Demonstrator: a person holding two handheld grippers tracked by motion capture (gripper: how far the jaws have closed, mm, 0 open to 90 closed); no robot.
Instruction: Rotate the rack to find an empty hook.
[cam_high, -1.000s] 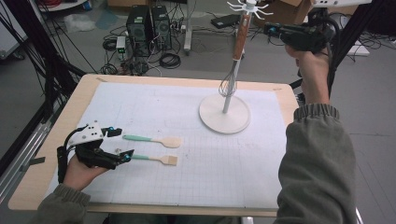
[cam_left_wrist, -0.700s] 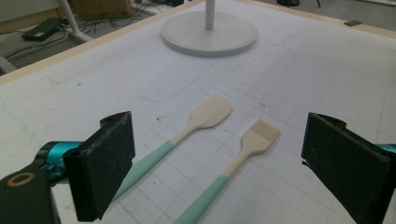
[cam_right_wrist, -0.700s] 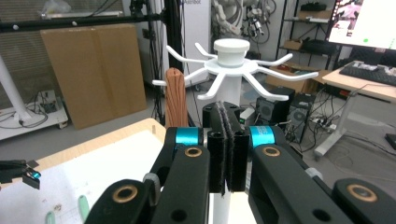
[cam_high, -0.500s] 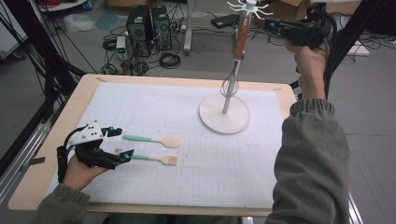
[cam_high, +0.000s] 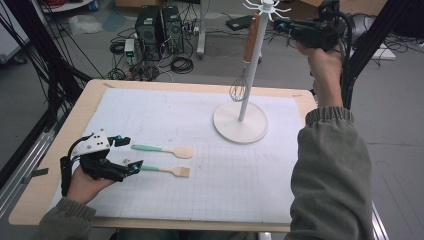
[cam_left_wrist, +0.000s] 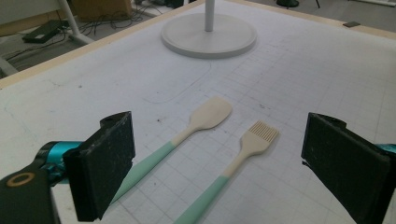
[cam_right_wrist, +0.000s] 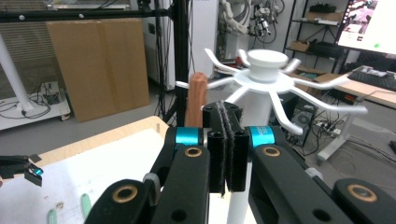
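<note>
R gripper (cam_high: 281, 26), jaws pressed shut on nothing, has drifted a bit nearer the white hook-topped stand (cam_high: 241, 122) far right since a sec ago. The wood-handled wire whisk (cam_high: 246, 60) hangs on it, so that hang looks done. L gripper (cam_high: 131, 152) open, unmoved, near left. Its view shows the mint-handled spatula (cam_left_wrist: 187, 130) and mint-handled cream brush (cam_left_wrist: 243, 151) between the jaws, untouched. R gripper view gives the hooks (cam_right_wrist: 280, 77) close up.

The left gripper (cam_high: 127, 153) lies low with jaws wide apart; the right gripper (cam_high: 281, 26) (arm raised high) has its jaws pressed together.
</note>
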